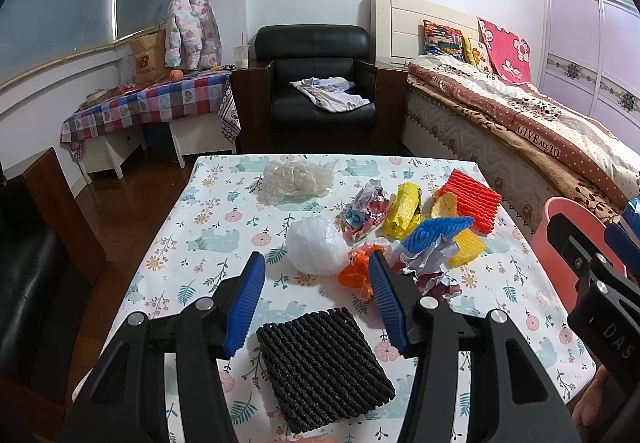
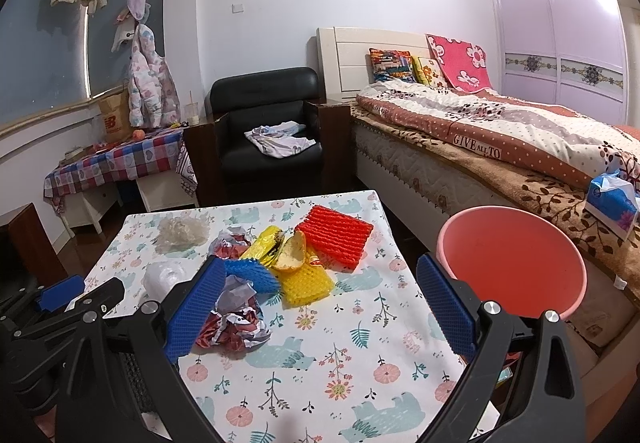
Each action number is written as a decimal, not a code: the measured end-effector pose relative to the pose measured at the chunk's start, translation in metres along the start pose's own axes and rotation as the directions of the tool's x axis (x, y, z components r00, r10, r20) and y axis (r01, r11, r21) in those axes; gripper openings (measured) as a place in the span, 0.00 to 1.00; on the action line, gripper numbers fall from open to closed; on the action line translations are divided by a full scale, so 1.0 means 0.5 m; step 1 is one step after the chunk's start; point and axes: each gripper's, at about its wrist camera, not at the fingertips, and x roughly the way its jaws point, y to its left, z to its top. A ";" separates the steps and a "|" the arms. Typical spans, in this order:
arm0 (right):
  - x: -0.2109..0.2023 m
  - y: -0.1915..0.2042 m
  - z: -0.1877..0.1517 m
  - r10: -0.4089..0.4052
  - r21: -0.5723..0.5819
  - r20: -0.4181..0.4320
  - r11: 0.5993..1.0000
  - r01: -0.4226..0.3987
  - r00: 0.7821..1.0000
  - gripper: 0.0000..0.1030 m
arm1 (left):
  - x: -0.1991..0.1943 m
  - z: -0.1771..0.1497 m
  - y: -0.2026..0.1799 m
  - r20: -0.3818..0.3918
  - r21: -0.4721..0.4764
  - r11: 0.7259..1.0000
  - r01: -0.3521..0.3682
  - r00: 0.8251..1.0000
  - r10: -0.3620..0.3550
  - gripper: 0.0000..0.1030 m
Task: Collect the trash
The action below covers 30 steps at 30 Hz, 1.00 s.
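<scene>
Trash lies across the floral-cloth table (image 1: 208,243). A black foam net (image 1: 324,367) sits on the cloth between the fingers of my left gripper (image 1: 317,259), which is open and apart from it. Beyond lie a white plastic bag (image 1: 316,243), orange plastic (image 1: 354,271), bubble wrap (image 1: 296,179), a yellow foil bag (image 1: 404,209), and red (image 1: 474,199), blue (image 1: 436,229) and yellow (image 1: 466,245) foam nets. My right gripper (image 2: 320,263) hangs open over the table with nothing between its pads; crumpled paper (image 2: 236,327) lies by its left finger. A pink bin (image 2: 512,267) stands to the right.
A bed (image 2: 500,147) runs along the right, with a blue tissue pack (image 2: 612,203) on it near the bin. A black armchair (image 1: 320,83) stands behind the table, a checked-cloth side table (image 1: 152,103) at the back left. Dark wooden furniture (image 1: 52,211) flanks the left edge.
</scene>
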 end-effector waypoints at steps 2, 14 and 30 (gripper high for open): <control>0.001 -0.001 0.000 -0.002 0.000 0.001 1.000 0.002 1.000 0.94 | -0.001 0.001 0.001 -0.002 0.000 1.000 0.001 1.000 -0.001 0.52; -0.006 -0.008 0.006 -0.017 0.013 0.009 1.000 0.017 1.000 0.94 | 0.005 -0.010 0.000 -0.004 0.006 1.000 0.003 1.000 -0.003 0.52; 0.000 -0.015 0.001 -0.008 0.021 -0.011 1.000 0.008 1.000 0.94 | 0.019 -0.021 -0.024 -0.003 0.015 1.000 0.007 1.000 -0.007 0.52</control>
